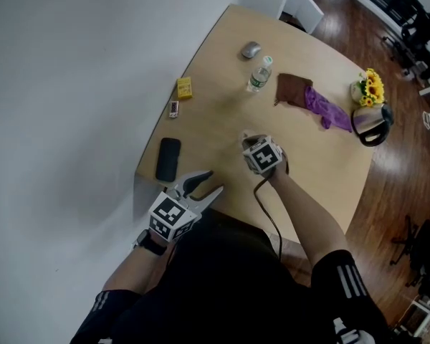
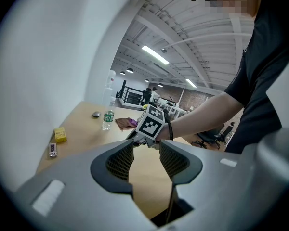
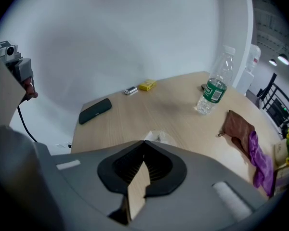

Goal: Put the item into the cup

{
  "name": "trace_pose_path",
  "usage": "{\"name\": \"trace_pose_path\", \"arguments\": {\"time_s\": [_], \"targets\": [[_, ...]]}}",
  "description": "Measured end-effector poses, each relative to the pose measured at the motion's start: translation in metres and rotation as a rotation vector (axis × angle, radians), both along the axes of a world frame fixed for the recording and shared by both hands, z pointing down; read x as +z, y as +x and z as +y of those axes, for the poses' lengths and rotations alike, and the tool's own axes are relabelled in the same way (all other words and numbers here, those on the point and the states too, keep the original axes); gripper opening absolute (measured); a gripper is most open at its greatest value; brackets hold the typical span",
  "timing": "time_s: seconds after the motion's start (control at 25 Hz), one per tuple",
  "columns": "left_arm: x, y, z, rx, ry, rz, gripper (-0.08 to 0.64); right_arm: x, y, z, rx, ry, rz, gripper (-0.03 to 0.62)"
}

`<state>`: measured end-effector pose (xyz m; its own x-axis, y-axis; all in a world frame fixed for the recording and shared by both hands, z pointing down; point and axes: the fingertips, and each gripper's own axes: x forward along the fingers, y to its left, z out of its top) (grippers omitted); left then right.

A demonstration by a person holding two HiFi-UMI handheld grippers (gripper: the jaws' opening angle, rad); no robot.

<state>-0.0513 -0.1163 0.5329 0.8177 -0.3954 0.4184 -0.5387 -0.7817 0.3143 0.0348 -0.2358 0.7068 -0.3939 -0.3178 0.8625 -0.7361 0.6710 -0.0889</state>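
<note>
The right claw (image 1: pixel 249 138) points steeply down over the middle of the bench (image 1: pixel 308 163), its jaws pressed together with no gap. Just past its tips, in the right gripper view, lies a small pale thing (image 3: pixel 158 136), whitish and a little crumpled, probably the item. Whether the tips pinch a corner of it or only touch it cannot be told. It looks thin and light, more soft or crinkly than stiff, so it should lift with little force but could slip or tear. A hold on a bunched edge, not a flat face, seems safest. Too little of it shows to give its long axis or which way it points. The left claw (image 1: pixel 211 181) hangs over the near edge of the bench, jaws wide apart with nothing between them, aimed toward the right claw. No cup shows in any view. A bottle (image 1: pixel 259 75) stands well apart, toward the far side.
</note>
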Motion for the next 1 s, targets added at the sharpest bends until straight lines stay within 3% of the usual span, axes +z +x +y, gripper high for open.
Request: {"name": "trace_pose_path", "arguments": {"time_s": [0.28, 0.44, 0.52, 0.68, 1.0], "targets": [[-0.002, 0.005, -0.005, 0.012, 0.027, 0.004, 0.163, 0.01, 0.002, -0.003, 0.02, -0.032, -0.022, 0.014], [0.001, 0.002, -0.006, 0.005, 0.021, 0.0, 0.163, 0.002, -0.006, 0.003, -0.009, -0.036, -0.098, 0.111], [0.002, 0.0, -0.006, 0.004, 0.017, -0.002, 0.163, -0.003, -0.009, 0.006, -0.038, -0.01, -0.113, 0.122], [0.001, 0.001, -0.009, 0.003, 0.015, 0.0, 0.163, -0.01, -0.012, 0.008, -0.099, 0.032, -0.087, 0.148], [0.001, 0.003, -0.008, 0.014, 0.022, -0.003, 0.163, 0.016, -0.015, 0.016, -0.153, -0.039, -0.007, 0.176]]}}
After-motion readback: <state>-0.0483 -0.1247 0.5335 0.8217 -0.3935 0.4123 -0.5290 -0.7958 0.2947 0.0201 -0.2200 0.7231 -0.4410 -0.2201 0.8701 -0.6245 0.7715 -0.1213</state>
